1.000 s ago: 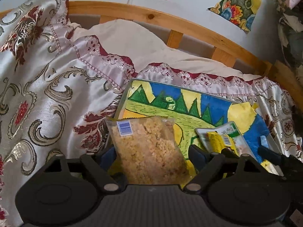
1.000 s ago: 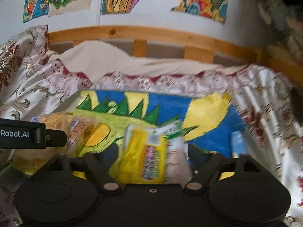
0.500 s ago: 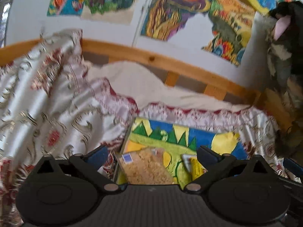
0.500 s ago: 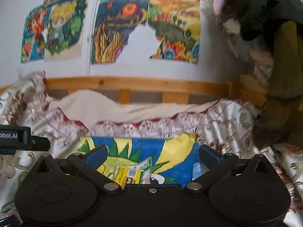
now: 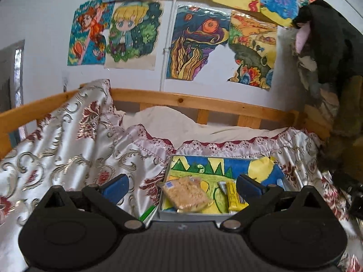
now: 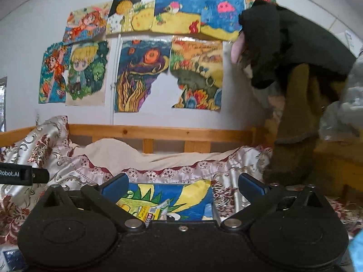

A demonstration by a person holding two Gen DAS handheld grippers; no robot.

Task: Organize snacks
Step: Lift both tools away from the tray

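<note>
Clear bag of pale yellow puffed snack, with a blue-and-white barcode label at its upper left corner: is being kept flat in the shallow box, toward its left side, tilted slightly. Yellow snack packet, with a white and green edge: is being kept flat just to the right of the bag, apart from it. Box, its floor covered by a bright drawing of green peaks, blue sky and yellow sun: is being carried on the bed.

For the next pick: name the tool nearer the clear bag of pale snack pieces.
Left. The bag lies straight ahead of the left tool; the right tool faces the yellow packet, bag outside its view.
</note>
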